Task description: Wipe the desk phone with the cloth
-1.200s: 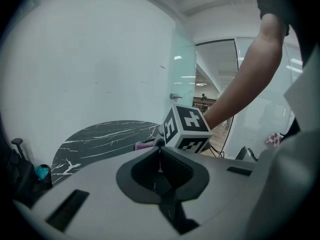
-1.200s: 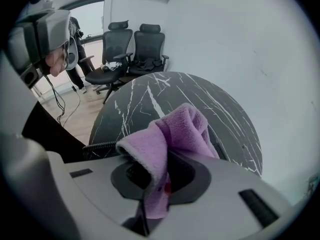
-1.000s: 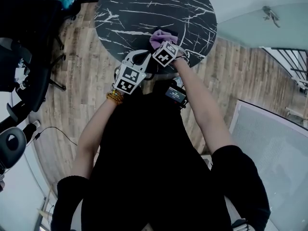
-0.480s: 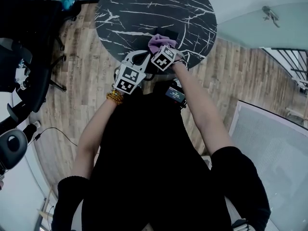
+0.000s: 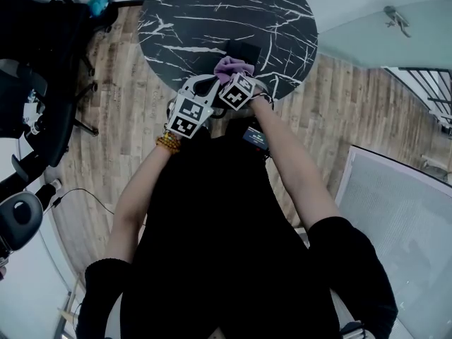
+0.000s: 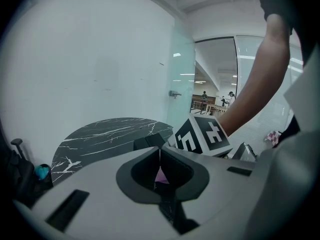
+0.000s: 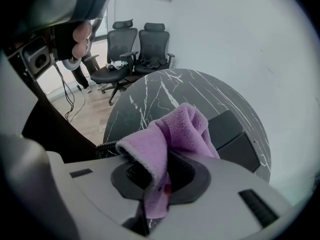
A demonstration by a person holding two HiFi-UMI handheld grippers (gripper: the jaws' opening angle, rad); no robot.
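The black desk phone [image 5: 242,51] sits near the front edge of the round black marble table [image 5: 212,13]. A purple cloth [image 5: 227,65] lies bunched over the phone's near side, and my right gripper [image 5: 230,76] is shut on it. In the right gripper view the cloth [image 7: 172,134] drapes over the jaws, with the phone [image 7: 236,136] just beyond and its coiled cord [image 7: 106,147] at the left. My left gripper [image 5: 205,87] hovers beside the right one at the table edge, jaws together and holding nothing. The left gripper view shows the phone [image 6: 149,141] ahead.
Black office chairs [image 7: 131,49] stand beyond the table on the wood floor [image 5: 127,104]. More chairs and a cable [image 5: 78,189] lie at the left. A glass wall [image 5: 381,34] runs along the right. The person's body fills the lower half of the head view.
My right gripper has drawn the cloth back across the phone toward the table's near edge, uncovering more of the phone. The left gripper has barely moved.
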